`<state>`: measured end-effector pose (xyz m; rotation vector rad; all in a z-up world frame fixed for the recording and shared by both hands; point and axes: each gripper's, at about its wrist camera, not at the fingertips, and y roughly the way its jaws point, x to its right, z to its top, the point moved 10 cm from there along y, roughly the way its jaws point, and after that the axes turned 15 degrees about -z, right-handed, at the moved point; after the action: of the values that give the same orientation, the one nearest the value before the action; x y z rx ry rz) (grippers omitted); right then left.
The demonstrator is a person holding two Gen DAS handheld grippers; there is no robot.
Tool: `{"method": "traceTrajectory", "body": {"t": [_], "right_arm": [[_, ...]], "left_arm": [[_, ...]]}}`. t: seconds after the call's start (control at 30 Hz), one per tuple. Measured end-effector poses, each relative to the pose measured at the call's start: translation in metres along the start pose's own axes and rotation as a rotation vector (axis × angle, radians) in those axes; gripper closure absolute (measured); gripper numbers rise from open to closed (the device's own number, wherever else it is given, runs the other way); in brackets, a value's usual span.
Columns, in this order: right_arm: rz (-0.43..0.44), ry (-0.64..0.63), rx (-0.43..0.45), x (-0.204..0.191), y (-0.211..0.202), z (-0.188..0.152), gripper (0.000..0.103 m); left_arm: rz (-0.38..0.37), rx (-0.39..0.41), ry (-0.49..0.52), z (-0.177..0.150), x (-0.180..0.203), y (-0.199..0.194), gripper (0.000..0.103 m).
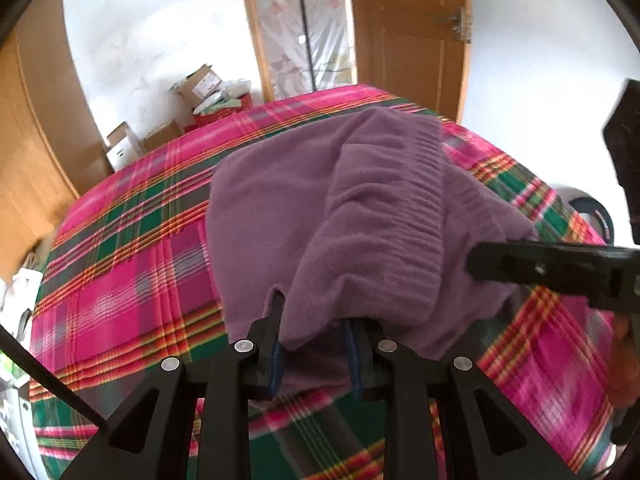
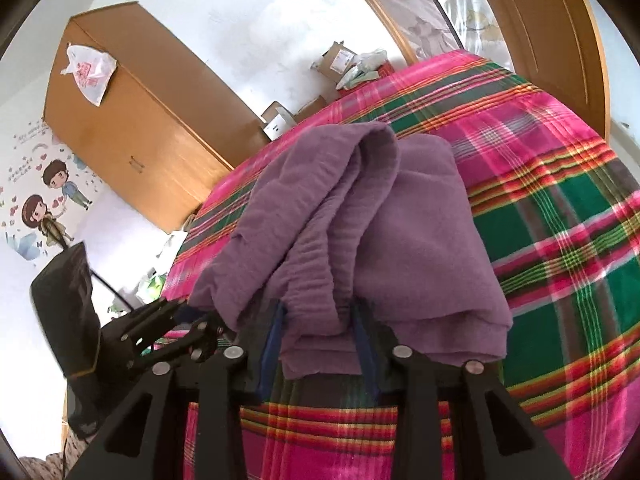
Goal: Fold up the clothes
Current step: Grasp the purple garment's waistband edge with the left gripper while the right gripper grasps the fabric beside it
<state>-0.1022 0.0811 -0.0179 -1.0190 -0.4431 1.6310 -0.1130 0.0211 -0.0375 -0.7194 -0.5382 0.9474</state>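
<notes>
The left tongs [image 1: 316, 344] stand narrow, blue pads pinching the near edge of the purple garment [image 1: 340, 216] at the lower middle of the left wrist view. The right tongs [image 2: 322, 340] have the garment's hem hanging between their blue pads; whether they press on it cannot be told. The garment lies bunched on a bed under a pink and green plaid cover [image 2: 560, 208]. A wooden wardrobe [image 2: 132, 120] stands at upper left, cardboard boxes [image 1: 200, 88] by the white wall.
</notes>
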Motion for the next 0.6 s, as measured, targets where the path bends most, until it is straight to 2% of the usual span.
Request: {"method": "traceTrajectory", "body": {"t": [0.13,0.23,0.3,0.4,0.47,0.53,0.6], "right_arm": [[-0.019,-0.095,0.065,-0.015,-0.015,0.009,0.077],[-0.043,-0.164,0.125,-0.028,-0.029,0.021,0.077],[-0.042,-0.177,0.153,-0.033,-0.036,0.032,0.077],[-0.046,-0.176,0.206,-0.036,-0.045,0.052,0.078],[-0.044,-0.191,0.229,-0.039,-0.051,0.060,0.078],[-0.035,-0.201,0.249,-0.045,-0.057,0.069,0.078],[-0.028,-0.207,0.249,-0.046,-0.059,0.070,0.078]], "left_arm": [[-0.032,0.015,-0.060,0.006,-0.007,0.000,0.078],[-0.060,0.051,-0.095,0.013,-0.015,-0.007,0.086],[-0.078,0.079,-0.129,0.021,-0.024,-0.013,0.090],[-0.064,0.120,-0.166,0.031,-0.040,-0.021,0.091],[-0.095,0.133,-0.197,0.038,-0.049,-0.023,0.092],[-0.124,0.132,-0.206,0.039,-0.049,-0.023,0.092],[-0.139,0.108,-0.168,0.040,-0.042,-0.019,0.091]]}}
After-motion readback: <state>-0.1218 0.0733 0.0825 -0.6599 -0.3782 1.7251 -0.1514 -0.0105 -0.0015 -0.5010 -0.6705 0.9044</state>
